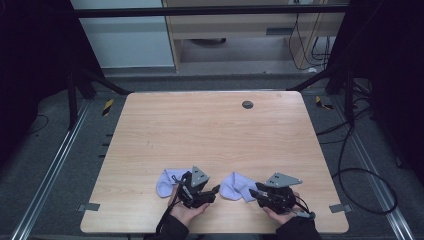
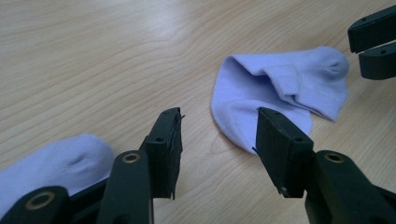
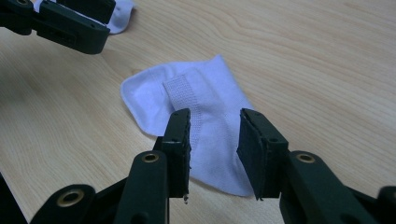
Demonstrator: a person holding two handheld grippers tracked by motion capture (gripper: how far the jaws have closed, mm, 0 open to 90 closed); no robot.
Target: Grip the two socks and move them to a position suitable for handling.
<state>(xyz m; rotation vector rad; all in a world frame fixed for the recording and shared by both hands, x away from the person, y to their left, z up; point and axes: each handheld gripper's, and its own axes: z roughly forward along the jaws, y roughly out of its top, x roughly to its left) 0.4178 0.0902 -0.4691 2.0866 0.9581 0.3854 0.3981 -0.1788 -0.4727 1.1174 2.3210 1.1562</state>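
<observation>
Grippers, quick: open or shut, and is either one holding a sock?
Left gripper: open, holding nothing; a sock lies just beyond it.
Right gripper: open, holding nothing, poised over that same sock.

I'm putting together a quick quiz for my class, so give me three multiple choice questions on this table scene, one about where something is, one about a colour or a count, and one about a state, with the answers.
1. Where do the socks lie on the table?
A. near the person's edge
B. at the far edge
C. on the floor

2. How many socks are there?
A. one
B. two
C. four

3. How do the right gripper's jaws stand?
A. shut on a sock
B. open over a sock
C. shut on nothing

Answers:
1 A, the left sock and right sock lie by the hands.
2 B, two pale lilac socks show.
3 B, the jaws stand apart with the sock lying flat beyond them.
</observation>
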